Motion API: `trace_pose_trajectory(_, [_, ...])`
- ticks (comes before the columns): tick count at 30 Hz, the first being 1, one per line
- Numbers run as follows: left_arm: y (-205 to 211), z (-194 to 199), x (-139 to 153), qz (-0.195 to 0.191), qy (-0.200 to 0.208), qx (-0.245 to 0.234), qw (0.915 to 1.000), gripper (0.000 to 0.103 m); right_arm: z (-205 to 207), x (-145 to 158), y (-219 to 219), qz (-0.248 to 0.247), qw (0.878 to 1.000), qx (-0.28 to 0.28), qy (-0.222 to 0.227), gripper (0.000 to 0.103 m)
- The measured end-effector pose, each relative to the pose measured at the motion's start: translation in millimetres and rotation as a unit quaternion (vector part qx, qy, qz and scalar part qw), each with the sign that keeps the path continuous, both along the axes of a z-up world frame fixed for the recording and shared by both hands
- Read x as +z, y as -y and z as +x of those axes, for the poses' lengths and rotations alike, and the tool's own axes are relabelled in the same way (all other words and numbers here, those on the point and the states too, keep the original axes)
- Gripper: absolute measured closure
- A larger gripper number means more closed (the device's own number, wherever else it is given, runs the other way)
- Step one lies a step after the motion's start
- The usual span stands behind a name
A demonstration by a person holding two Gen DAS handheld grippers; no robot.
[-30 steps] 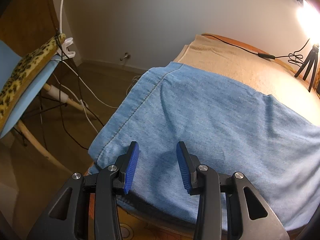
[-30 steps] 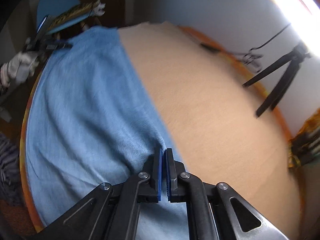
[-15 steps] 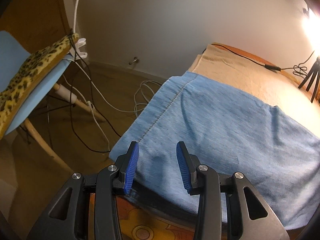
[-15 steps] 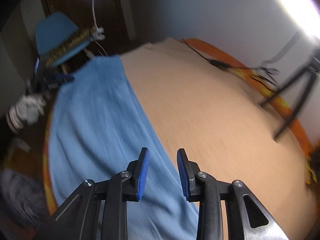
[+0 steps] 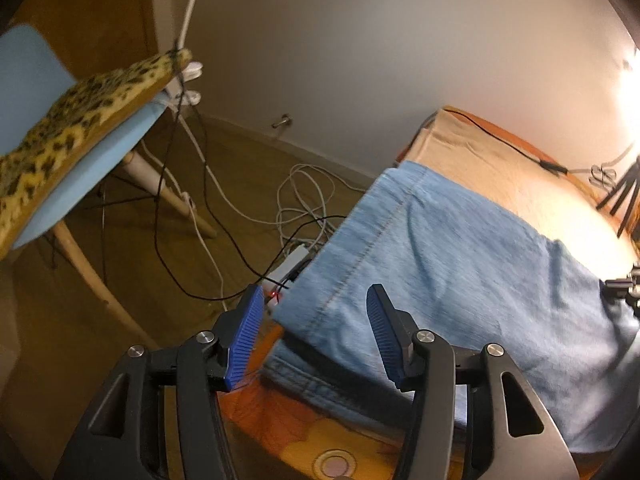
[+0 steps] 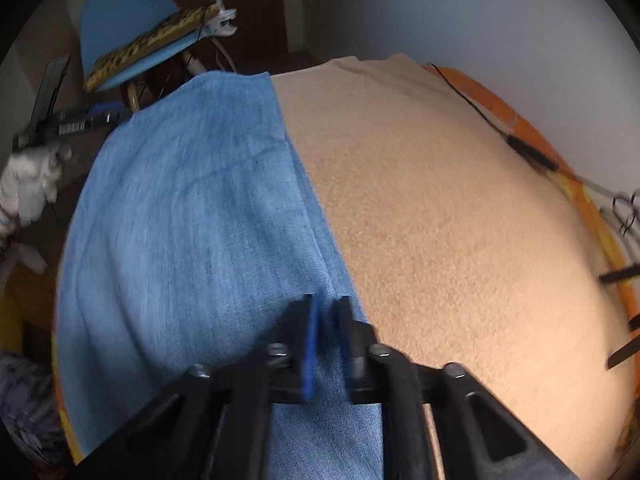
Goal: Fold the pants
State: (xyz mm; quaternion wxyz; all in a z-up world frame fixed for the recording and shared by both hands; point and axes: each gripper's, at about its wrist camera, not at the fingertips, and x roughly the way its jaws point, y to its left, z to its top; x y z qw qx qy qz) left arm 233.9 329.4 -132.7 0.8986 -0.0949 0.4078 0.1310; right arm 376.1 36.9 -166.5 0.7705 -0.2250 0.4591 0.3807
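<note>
The pants [image 5: 460, 276] are pale blue denim, lying folded and fairly flat on a tan blanket [image 6: 440, 208] — a stitched seam runs along the fold nearest the left camera, and a darker waistband layer shows beneath at the near edge. In the right wrist view the denim fills the left half, from about 11 o'clock down to 6, its long straight edge meeting bare blanket. No container is in sight.

The left gripper [image 5: 316, 336] hovers at the pants' corner, its jaws having just been opening; they stand moderately apart with the corner of cloth below them, the pads not pressing it. The right gripper [image 6: 326, 344] has just been closing; its blurred jaws show a narrow gap over the denim's edge, and whether cloth is pinched I cannot tell.

The blanket lies bare toward 1 to 3 o'clock. Off the orange bed edge [image 5: 280, 428], at 9 to 11 o'clock, stand a blue chair [image 5: 100, 160] and loose cables [image 5: 296, 200] on the floor.
</note>
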Motion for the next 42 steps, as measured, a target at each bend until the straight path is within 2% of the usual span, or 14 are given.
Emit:
trace_pose_trajectory(5, [-24,-5,-6,-0.039,0.0,0.024,0.999,0.05,3,7,-9,-0.043,0.997,-0.02,0.058,0.103])
trace_pose_trajectory(7, [-36,-6,-9,-0.066,-0.005,0.027,0.9974,0.049,5,8,-8,-0.05,0.997,-0.028,0.053,0.102])
trace_pose_trajectory(9, [-51,-7,-11,-0.092,-0.005,0.041,0.9949,0.048,5,18,-4,-0.027,0.998,-0.049,0.039,0.079])
trace_pose_trajectory(11, [-65,-10,-12,-0.115,0.0,0.059,0.9916,0.048,-5,36,-7,0.002,0.998,-0.049,0.049,0.076])
trace_pose_trajectory(14, [-78,-18,-15,-0.161,0.014,0.068,0.9845,0.048,-26,54,-31,0.045,0.998,-0.024,0.036,0.07])
trace_pose_trajectory(17, [-82,-15,-23,-0.187,0.003,0.061,0.9806,0.048,-51,64,-64,0.083,0.996,0.018,0.012,0.066])
trace_pose_trajectory(20, [-80,-10,-28,-0.199,-0.002,0.046,0.9789,0.048,-78,64,-106,0.101,0.992,0.07,-0.003,0.055])
trace_pose_trajectory(22, [-79,-7,-31,-0.205,-0.003,0.041,0.9778,0.048,-97,59,-136,0.09,0.991,0.103,-0.001,0.053])
trace_pose_trajectory(26, [-82,-1,-42,-0.238,-0.004,0.04,0.9704,0.048,-116,41,-179,0.06,0.989,0.138,-0.004,0.057])
trace_pose_trajectory(31, [-82,-1,-44,-0.252,0.003,0.037,0.9669,0.051,-124,25,-205,0.025,0.988,0.152,-0.002,0.076])
trace_pose_trajectory(32, [-81,-1,-44,-0.252,0.004,0.039,0.9669,0.052,-124,23,-205,0.016,0.988,0.151,0.002,0.085])
trace_pose_trajectory(34, [-81,-3,-43,-0.259,0.008,0.037,0.9651,0.06,-123,20,-205,-0.002,0.989,0.145,0.013,0.093])
trace_pose_trajectory(36, [-82,-3,-43,-0.266,0.011,0.04,0.9632,0.062,-122,20,-201,-0.009,0.99,0.143,0.02,0.101])
trace_pose_trajectory(42, [-82,3,-46,-0.303,0.003,0.043,0.9521,0.058,-119,19,-197,-0.034,0.99,0.131,0.038,0.103])
